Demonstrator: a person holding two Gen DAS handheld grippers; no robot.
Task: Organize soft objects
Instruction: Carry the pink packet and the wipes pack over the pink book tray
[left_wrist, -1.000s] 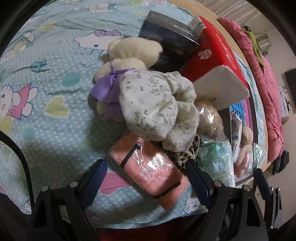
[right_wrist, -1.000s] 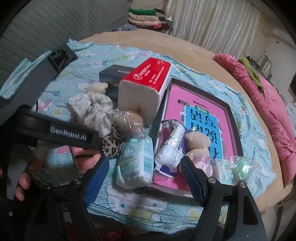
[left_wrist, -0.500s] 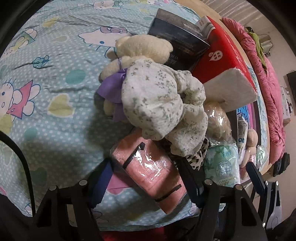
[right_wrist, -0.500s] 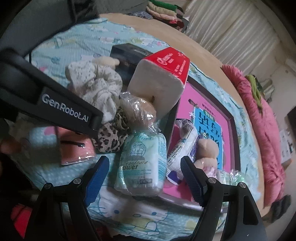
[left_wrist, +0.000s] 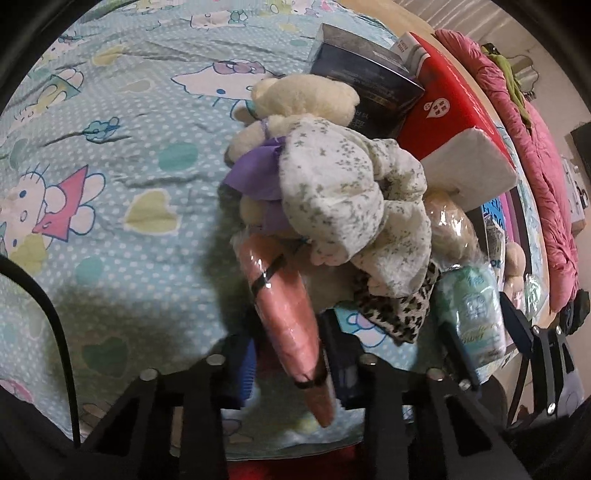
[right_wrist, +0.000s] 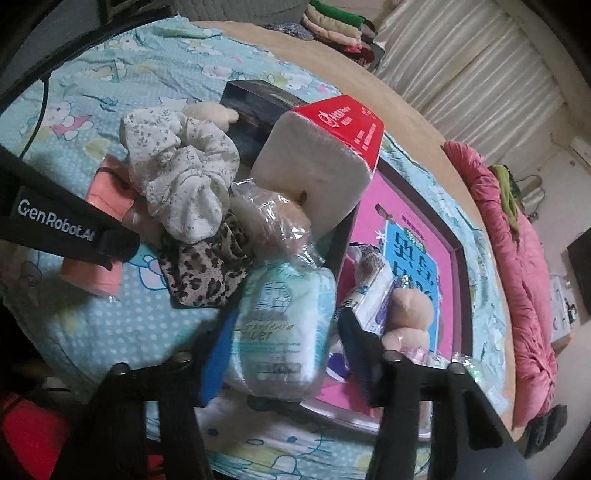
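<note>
Pink pouch (left_wrist: 286, 314), long axis pointing away, sits in the closing left tool (left_wrist: 291, 354); closing right tool (right_wrist: 284, 347) straddles a "Gardenia" pack (right_wrist: 280, 325); "GenRobot.AI" legible.

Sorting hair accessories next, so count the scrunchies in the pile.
2. The white floral scrunchie sits atop the pile; the leopard-print scrunchie lies just below it, beside the tissue pack. Others may be buried.

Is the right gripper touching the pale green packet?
Touching: in the right wrist view the closing right gripper has both fingers against the sides of the pale green packet.
</note>
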